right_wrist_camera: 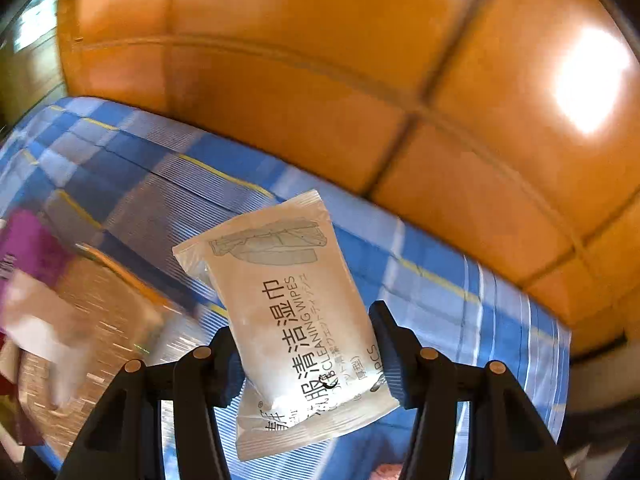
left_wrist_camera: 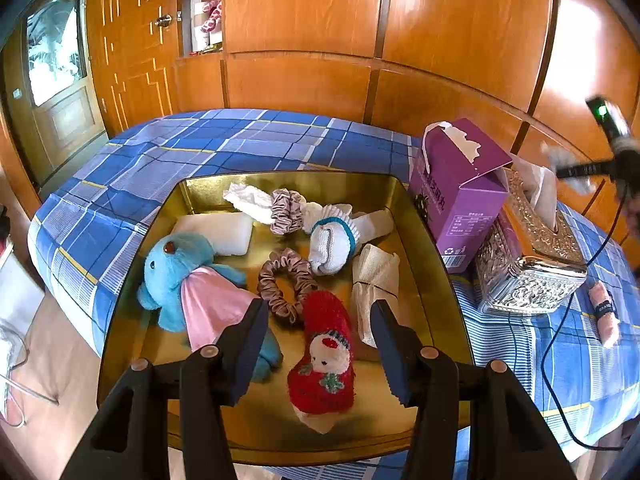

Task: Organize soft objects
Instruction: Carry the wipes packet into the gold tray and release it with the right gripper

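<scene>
fingers of right gripper [right_wrist_camera: 310, 354] clamped on wet wipes pack [right_wrist_camera: 294, 316], held above bed. pack light, soft, film slippery: grip mid-body. left gripper [left_wrist_camera: 320, 344] half open, empty, over gold tray [left_wrist_camera: 424, 240].

Glossy orange wood wall panels [left_wrist_camera: 304, 8]; panelled door [left_wrist_camera: 132, 40]; blue plaid bedsheet [left_wrist_camera: 224, 140]
</scene>
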A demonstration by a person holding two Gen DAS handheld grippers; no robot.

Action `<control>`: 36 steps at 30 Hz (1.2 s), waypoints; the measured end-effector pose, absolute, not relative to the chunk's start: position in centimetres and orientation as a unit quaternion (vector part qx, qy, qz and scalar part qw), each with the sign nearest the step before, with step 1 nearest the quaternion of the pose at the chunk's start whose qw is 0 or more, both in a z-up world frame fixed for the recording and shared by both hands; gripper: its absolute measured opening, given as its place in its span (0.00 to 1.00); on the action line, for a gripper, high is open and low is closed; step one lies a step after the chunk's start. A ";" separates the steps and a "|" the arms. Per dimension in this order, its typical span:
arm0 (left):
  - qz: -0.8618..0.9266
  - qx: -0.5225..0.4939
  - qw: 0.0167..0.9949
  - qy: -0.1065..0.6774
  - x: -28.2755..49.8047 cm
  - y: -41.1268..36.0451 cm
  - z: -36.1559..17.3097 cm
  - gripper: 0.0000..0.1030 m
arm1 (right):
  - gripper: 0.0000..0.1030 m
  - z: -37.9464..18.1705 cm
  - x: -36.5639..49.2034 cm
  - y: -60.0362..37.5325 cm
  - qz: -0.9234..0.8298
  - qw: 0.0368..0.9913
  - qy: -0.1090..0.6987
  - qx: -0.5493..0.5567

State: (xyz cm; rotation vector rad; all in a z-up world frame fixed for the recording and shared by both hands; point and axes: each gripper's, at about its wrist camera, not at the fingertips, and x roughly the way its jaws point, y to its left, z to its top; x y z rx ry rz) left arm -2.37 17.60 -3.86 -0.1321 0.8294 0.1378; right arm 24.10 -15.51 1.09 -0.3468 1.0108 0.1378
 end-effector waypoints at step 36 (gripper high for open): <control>0.175 -0.112 0.907 0.366 -3.5 24.6 -3.2 0.56 | 0.55 -5.4 3.8 10.9 0.390 0.777 0.425 -0.254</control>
